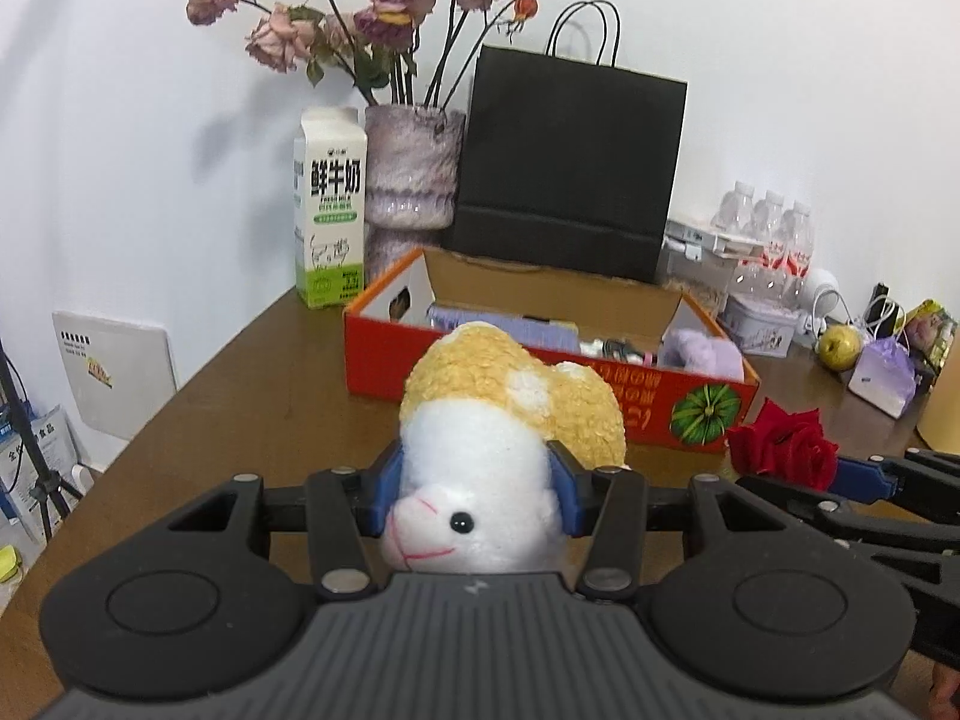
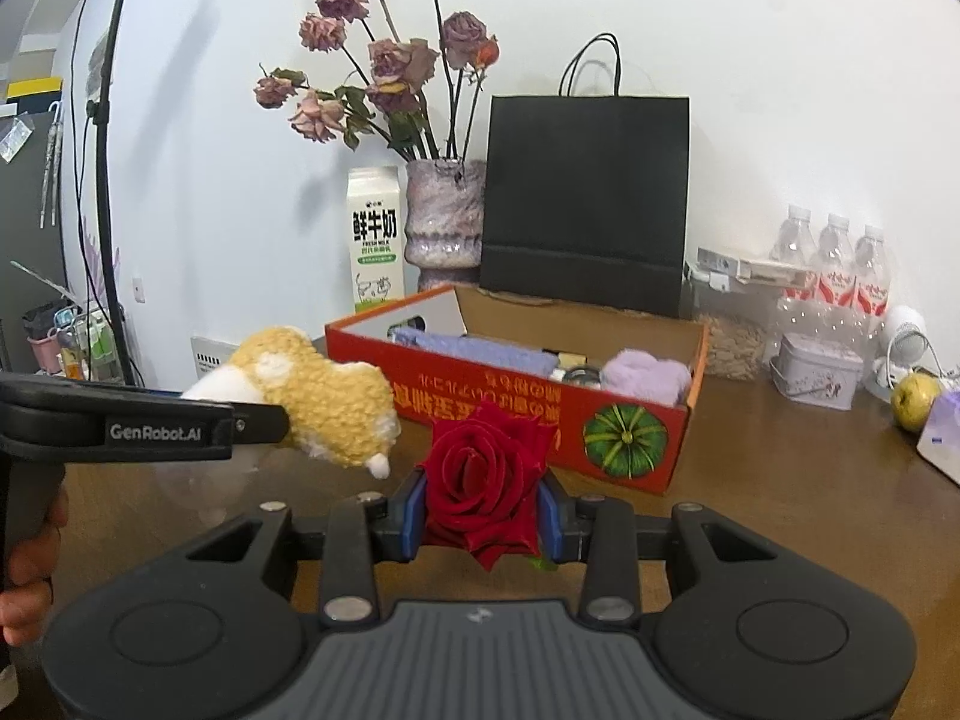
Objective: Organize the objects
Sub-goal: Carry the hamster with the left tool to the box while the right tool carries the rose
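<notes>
Your left gripper (image 1: pixel 477 495) pinches a plush toy (image 1: pixel 498 444) — white face, yellow woolly back — its blue pads pressed into the toy's sides. In the right wrist view the toy hangs clear above the brown tabletop (image 2: pixel 780 480), left of and near the red box. At that view's left edge your hand (image 2: pixel 27 570) wraps the gripper's handle.

Far left on the tabletop a milk carton (image 1: pixel 329 210) stands upright, just beside a purple vase (image 1: pixel 414 171) of dried roses (image 1: pixel 384 6). Right of the vase a black paper bag (image 1: pixel 570 162) stands against the wall, directly behind an open red box (image 1: pixel 600 384) with a green pumpkin printed on its near side. Inside lie purple cloth items and some small things you cannot make out.

Your right gripper (image 2: pixel 483 519) is pressed onto a red rose (image 2: pixel 489 480), the bloom sitting between the blue pads, in front of the box's near wall.

Far right stand three water bottles (image 2: pixel 834 264), a small tin (image 2: pixel 819 369) and a yellow-green apple (image 2: pixel 915 399).
</notes>
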A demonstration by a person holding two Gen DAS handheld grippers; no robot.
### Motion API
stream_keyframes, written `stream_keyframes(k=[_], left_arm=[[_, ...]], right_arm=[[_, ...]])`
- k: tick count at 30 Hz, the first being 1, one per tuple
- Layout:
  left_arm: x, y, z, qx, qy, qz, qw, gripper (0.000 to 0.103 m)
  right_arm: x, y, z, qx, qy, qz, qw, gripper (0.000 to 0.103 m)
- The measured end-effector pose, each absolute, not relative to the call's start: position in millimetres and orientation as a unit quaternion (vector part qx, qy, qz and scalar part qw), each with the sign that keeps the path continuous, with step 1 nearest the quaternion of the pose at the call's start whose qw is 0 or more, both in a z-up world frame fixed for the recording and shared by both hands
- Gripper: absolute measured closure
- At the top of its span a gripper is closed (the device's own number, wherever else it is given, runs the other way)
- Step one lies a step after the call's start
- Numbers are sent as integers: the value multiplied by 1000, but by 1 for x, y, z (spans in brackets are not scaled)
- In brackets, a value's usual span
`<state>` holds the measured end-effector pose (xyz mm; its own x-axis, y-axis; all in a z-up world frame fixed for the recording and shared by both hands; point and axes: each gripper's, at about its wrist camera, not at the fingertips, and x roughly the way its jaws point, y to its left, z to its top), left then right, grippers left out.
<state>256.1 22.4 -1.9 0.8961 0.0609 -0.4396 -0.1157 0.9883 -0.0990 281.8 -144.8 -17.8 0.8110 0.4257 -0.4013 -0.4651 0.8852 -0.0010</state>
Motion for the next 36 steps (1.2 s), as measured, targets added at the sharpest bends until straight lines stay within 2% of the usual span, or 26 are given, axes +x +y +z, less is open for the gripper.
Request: stream_keyframes(k=[36], left_arm=[[365, 30, 21, -74, 191, 46, 978, 53]], right_arm=[[384, -123, 4, -18, 168, 216, 962, 68]])
